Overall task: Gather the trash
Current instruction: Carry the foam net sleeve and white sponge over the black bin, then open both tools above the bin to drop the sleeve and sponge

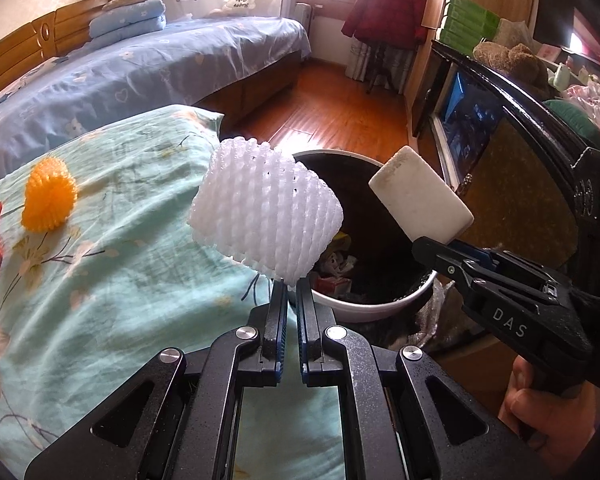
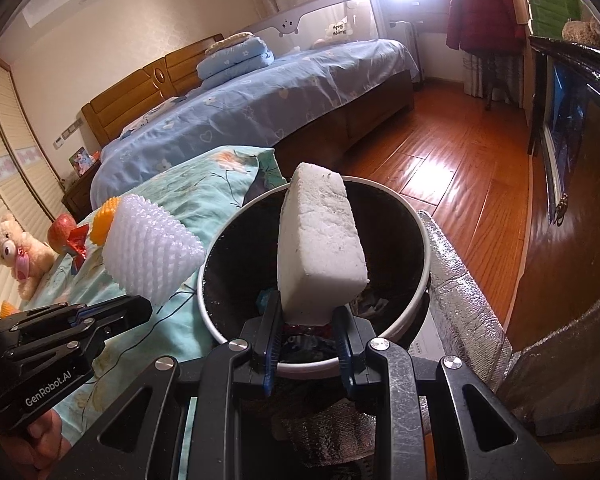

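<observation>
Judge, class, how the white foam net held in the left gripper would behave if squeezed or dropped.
The white foam net looks soft: the left gripper has pinched its edge nearly flat. It seems very light, standing up from that small pinch without sagging. Dropped, it would probably fall gently and not break.

My way into the bin [image 2: 422,240] is open from above, its mouth wide, with trash only low inside. The foam block [image 2: 320,248] in my right gripper [image 2: 306,320] hangs over that mouth. On my left the foam net [image 1: 266,210] hangs beside the rim above the floral bedding [image 1: 112,248], which crowds that side. The dark cabinet [image 1: 512,168] walls off the right.
</observation>
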### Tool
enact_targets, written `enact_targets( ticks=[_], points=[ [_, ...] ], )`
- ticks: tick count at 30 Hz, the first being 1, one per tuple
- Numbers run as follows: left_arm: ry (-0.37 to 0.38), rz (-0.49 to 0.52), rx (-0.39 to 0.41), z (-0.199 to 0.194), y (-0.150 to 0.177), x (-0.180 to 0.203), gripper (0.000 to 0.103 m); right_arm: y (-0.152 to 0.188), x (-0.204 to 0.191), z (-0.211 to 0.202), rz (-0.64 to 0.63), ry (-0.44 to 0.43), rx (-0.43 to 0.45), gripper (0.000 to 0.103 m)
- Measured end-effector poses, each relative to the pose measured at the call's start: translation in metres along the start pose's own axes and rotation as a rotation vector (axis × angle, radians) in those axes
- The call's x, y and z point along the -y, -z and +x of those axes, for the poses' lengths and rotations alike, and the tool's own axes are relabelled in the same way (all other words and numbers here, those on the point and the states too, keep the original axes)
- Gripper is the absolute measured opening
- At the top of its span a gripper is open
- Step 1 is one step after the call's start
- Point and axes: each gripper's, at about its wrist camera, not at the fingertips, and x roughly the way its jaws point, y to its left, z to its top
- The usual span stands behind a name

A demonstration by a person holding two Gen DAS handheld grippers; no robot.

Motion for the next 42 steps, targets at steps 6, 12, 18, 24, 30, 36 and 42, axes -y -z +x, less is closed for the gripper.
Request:
enact_targets(
  ticks=[6,12,18,24,30,36,42],
  points=[
    [0.007,0.009,-0.003,0.004,-0.006,0.005,0.004,-0.006,0.004,0.003,0.000,0.008,0.001,0.025],
    [0.018,0.011,-0.009,0.009,-0.012,0.008,0.004,-0.013,0.011,0.007,0.007,0.009,-0.002,0.025],
    [0.028,0.009,-0.016,0.016,-0.018,0.010,0.004,-0.019,0.015,0.010,0.013,0.011,-0.006,0.025],
    [0.035,0.017,-0.017,0.019,-0.023,0.013,0.004,-0.020,0.015,0.014,0.008,0.012,-0.015,0.025],
    [0.038,0.019,-0.027,0.024,-0.026,0.014,0.004,-0.022,0.018,0.016,0.015,0.014,-0.025,0.026],
    [0.041,-0.009,-0.022,0.020,-0.024,0.007,0.017,-0.023,0.021,0.017,0.031,0.014,-0.033,0.035],
    [-0.017,-0.056,0.009,0.003,-0.008,-0.016,0.045,-0.022,0.016,0.011,0.046,-0.007,-0.011,0.057]
  ],
)
